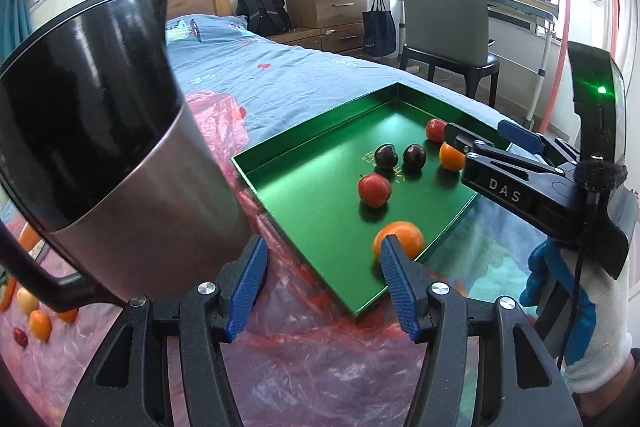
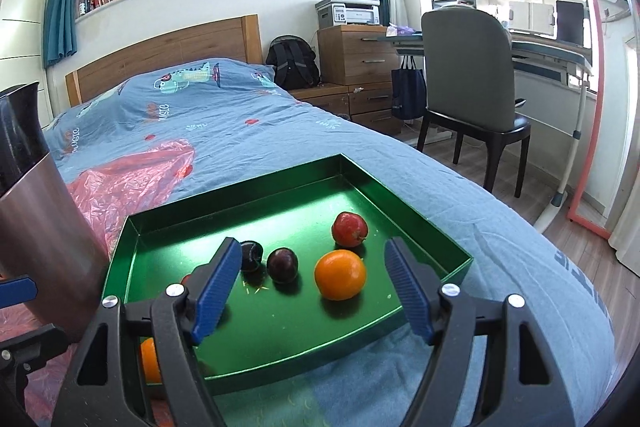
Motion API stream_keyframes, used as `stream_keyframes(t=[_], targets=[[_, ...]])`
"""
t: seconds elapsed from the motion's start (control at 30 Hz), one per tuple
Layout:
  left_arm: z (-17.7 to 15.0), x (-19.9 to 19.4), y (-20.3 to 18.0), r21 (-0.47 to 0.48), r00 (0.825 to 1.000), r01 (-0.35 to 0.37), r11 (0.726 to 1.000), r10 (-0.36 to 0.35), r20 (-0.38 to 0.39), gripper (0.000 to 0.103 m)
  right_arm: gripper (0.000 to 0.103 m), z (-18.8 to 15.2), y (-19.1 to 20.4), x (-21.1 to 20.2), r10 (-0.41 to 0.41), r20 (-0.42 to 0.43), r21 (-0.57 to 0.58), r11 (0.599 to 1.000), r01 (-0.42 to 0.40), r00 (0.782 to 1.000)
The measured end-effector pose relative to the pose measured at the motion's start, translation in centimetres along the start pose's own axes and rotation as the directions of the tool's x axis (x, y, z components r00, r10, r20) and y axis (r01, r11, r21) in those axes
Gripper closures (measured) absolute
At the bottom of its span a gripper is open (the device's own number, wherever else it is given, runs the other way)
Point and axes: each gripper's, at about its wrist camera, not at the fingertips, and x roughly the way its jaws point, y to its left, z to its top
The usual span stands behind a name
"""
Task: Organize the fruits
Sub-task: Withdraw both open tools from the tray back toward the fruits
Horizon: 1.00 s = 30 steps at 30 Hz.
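A green tray (image 1: 304, 195) lies on the bed and holds two red apples (image 1: 374, 190) (image 2: 349, 229), two dark plums (image 1: 386, 155) (image 2: 283, 265) and two oranges (image 1: 398, 239) (image 2: 340, 275). My left gripper (image 1: 324, 279) is open and empty above the pink plastic sheet, just short of the tray's near corner, and its right finger overlaps the near orange. My right gripper (image 2: 314, 283) stands wide open over the tray's front edge. The far orange rests on the tray floor ahead of its fingers, untouched. In the left wrist view the right gripper (image 1: 488, 137) reaches in from the right.
A tall steel and black jug (image 1: 100, 131) stands close on the left, beside the tray (image 2: 280, 187). A few loose fruits (image 1: 40, 325) lie on the pink plastic sheet (image 1: 320, 367) at lower left. A chair (image 2: 468, 75), desk and drawers stand past the bed's right edge.
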Motion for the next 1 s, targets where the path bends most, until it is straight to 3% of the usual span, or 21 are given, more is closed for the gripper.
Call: stream_keyframes(t=[0.17,0.33,0.53,0.7,1.0], targets=[[-1.8,-1.5,1.6,-0.029,0.999,-0.044,0.999,0.043,-0.020,0.049,0.000,-1.2,0.9,-2.4,0.013,0.017,-0.008,1.000,-0.013,1.000],[-3.6,-3.2,2.1,-0.020,0.996,-0.083,0.996,0.083,-0.017,0.048,0.000,-3.1,1.7,-3.6,0.025,-0.036,-0.015,1.000,-0.026,0.999],[-5.6,-5.1,2.4,-0.022,0.996,-0.080,0.997,0.079,-0.038,0.043,0.000,-5.0,3.4,-5.4,0.056,-0.083,-0.063,0.996,-0.061,0.995],[-7.8,-6.7,3.3,-0.068,0.995,-0.069,0.995,0.064,-0.077,0.040,0.000,-6.8,4.9,-7.1,0.102,-0.137,-0.083,0.990,-0.114,0.985],[-11.1,-9.6,5.4,-0.108,0.985,-0.129,0.986,0.115,-0.127,0.036,0.000,-9.6,8.2,-9.9,0.160,-0.215,-0.134,0.972,-0.191,0.963]])
